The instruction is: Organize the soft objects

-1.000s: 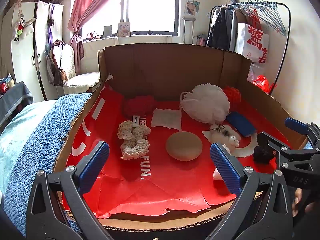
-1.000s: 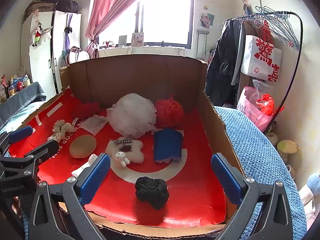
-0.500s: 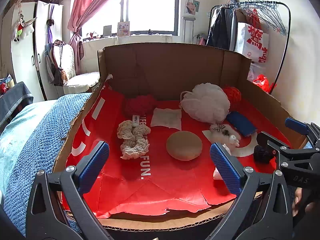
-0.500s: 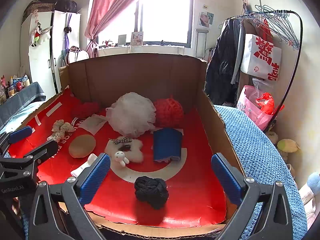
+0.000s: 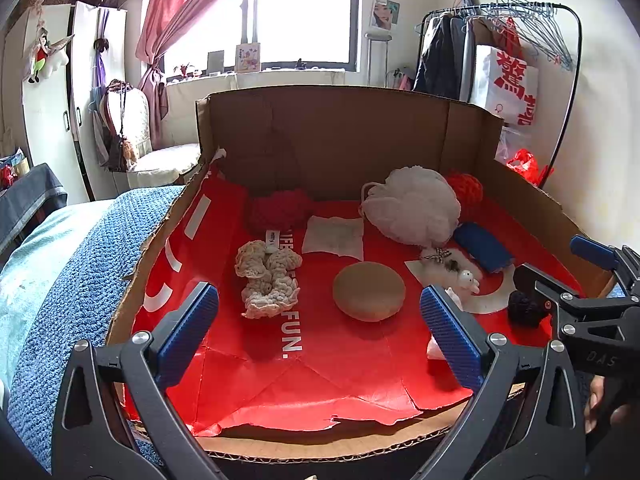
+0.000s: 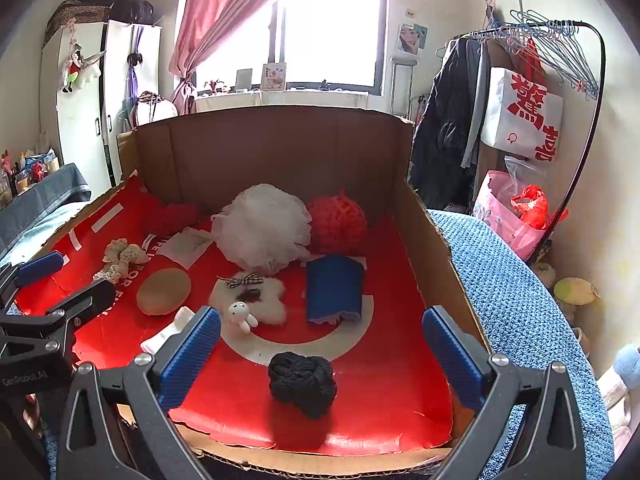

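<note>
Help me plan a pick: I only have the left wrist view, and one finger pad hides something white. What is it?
Observer: The right wrist view shows a small white fabric piece lying on the red liner, just in front of the tan round pad.
Operator: And the black yarn ball by the right gripper?
Observer: Fully visible here: it lies between that gripper's open fingers, touching neither.
Operator: Anything under the blue cloth?
Observer: A white layer peeks out along its near edge.
</note>
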Demonstrator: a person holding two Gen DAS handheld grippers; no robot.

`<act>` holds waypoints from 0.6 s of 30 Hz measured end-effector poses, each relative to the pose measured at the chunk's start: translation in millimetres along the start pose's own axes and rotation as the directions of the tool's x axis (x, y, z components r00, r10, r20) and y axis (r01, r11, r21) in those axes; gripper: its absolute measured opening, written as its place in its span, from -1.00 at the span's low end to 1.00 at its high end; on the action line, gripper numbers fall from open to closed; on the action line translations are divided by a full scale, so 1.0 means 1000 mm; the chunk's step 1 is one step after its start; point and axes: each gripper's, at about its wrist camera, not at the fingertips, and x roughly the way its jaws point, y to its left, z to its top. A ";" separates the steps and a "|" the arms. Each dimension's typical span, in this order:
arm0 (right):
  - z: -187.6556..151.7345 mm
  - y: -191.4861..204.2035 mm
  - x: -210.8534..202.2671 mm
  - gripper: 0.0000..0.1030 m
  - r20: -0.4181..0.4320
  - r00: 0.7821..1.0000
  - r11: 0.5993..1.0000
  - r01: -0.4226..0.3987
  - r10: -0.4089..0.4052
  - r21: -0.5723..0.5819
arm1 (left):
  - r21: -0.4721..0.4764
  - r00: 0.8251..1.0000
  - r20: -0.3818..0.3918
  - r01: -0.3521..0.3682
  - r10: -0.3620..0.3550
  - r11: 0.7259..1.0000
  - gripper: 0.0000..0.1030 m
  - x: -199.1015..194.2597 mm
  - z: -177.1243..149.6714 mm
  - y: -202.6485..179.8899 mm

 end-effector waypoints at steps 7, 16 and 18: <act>0.000 0.000 0.000 1.00 0.000 1.000 1.000 0.001 -0.001 0.000 | 0.001 1.000 0.000 0.000 0.000 1.000 1.00 0.000 0.000 0.000; -0.001 -0.001 0.000 1.00 0.000 1.000 1.000 0.004 -0.004 -0.004 | -0.001 1.000 -0.015 0.004 -0.004 1.000 1.00 0.003 -0.003 0.001; -0.001 0.000 0.000 1.00 0.001 1.000 1.000 0.005 -0.005 -0.003 | -0.004 1.000 -0.020 0.005 -0.005 1.000 1.00 0.004 -0.004 0.002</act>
